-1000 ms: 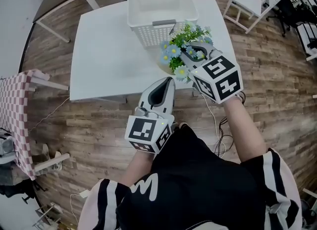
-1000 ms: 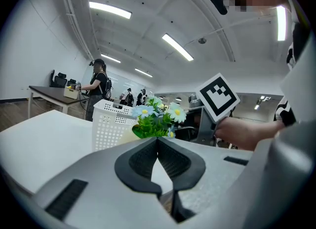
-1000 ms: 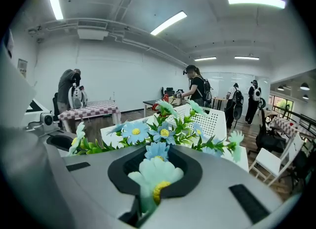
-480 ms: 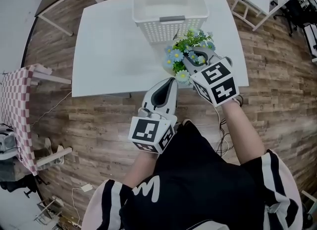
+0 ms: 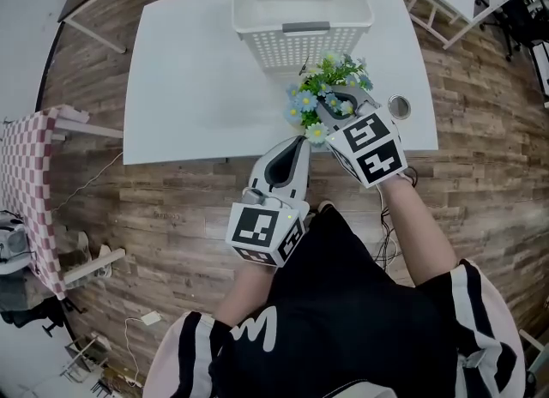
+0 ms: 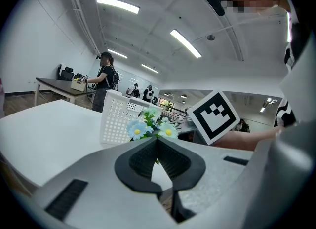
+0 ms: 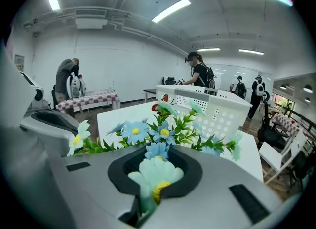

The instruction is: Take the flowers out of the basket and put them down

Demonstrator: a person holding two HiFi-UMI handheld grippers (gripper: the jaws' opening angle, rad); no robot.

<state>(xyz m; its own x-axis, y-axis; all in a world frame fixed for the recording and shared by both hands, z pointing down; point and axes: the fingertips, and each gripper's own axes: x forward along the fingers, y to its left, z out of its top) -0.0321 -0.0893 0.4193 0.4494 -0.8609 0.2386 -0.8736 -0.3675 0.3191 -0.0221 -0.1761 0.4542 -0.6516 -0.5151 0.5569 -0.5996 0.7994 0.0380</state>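
So the flowers (image 5: 324,87) are already clear of the basket (image 5: 300,45). It's a bunch of fake blue and pale daisies with green leaves, hanging over the near right part of the counter (image 5: 197,87), just in front of the basket's near wall. The right gripper (image 5: 330,103) has them: its fingers are nearly together and clamped on the stems, and in the right gripper view one pale flower head sits right in the gap between the pads. The rest of the bunch fans out ahead of the fingers, so its long axis runs from the gripper forward toward the basket, with the heads at the far end and the stems back at the grip. I honestly can't tell if the leaves are touching the counter yet or just hovering above it. I'd say what's left is to lower the bunch and let go, and there's bare counter right under it and off to the left. The left gripper (image 5: 298,141) is just beside it, back at the counter's near edge, fingers shut tip to tip on nothing, so it looks like a one-hand job for the right. There's a small round thing (image 5: 400,107) on the counter on the right, close to that gripper, worth not bumping.
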